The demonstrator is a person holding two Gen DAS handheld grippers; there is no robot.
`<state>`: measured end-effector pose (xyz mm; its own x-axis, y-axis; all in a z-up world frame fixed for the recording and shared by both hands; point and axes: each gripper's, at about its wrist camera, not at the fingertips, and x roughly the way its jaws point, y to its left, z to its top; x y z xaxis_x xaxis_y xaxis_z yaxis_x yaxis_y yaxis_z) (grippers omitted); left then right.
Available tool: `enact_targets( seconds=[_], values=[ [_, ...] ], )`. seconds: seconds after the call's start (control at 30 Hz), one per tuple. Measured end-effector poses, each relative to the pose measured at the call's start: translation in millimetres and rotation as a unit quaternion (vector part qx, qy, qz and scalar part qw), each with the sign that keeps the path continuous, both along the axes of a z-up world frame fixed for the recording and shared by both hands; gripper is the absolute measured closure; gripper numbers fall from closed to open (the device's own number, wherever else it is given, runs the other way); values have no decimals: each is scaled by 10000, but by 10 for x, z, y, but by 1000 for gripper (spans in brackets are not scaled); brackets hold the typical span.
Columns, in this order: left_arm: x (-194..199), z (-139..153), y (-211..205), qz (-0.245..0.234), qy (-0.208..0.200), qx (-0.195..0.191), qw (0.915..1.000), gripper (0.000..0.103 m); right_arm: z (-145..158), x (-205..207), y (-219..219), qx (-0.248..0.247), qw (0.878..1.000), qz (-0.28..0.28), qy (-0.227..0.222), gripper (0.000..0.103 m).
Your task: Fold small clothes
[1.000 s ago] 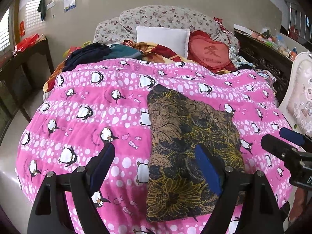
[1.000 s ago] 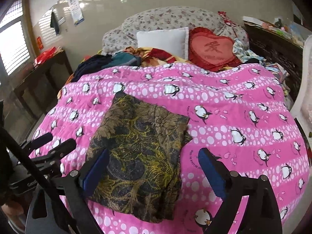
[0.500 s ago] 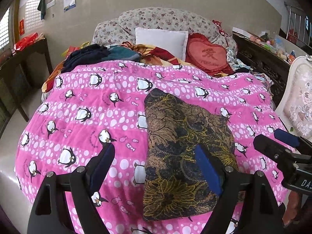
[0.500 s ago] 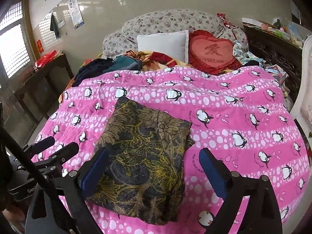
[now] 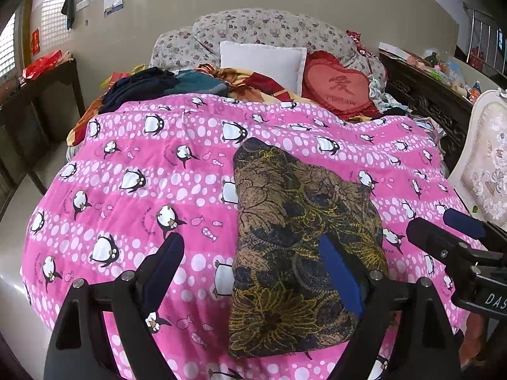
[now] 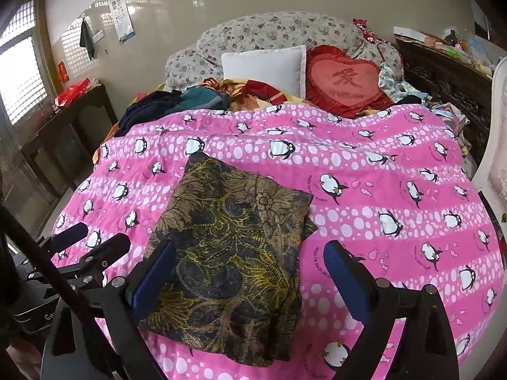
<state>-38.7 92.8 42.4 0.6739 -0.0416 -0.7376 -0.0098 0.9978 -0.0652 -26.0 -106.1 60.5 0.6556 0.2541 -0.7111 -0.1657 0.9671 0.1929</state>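
Left gripper tilted downward, jaws opening at this moment, fingers spread wide, nothing pinched between the blue pads. Right gripper also tilted downward, jaws standing wide apart, blue pads gripping nothing. The two grippers sit side by side at a similar height: the right one's fingers show at the right edge of the left wrist view, the left one's at the left edge of the right wrist view. Hands hidden behind the cameras.

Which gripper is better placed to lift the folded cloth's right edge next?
Probably the right gripper: the cloth lies between its open fingers, right edge included. The left gripper sits toward the cloth's left side.
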Motion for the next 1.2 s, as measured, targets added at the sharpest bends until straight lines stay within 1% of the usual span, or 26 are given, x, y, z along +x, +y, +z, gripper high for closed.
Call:
enact_targets(
  seconds=[0.17, 0.3, 0.5, 1.2],
  values=[
    [3, -19, -11, 56, -3, -57, 10000, 16, -28, 12, -3, 68, 10000, -15, 50, 6],
    [7, -53, -45, 60, 23, 7, 10000, 16, -58, 15, -14, 88, 9999, -18, 83, 6],
    [12, -99, -41, 88, 68, -43, 9999, 16, -104, 42, -35, 160, 9997, -37, 158, 6],
    [52, -160, -53, 107, 94, -2, 9999, 16, -176, 102, -23, 208, 9995, -9, 258, 6]
  ],
)
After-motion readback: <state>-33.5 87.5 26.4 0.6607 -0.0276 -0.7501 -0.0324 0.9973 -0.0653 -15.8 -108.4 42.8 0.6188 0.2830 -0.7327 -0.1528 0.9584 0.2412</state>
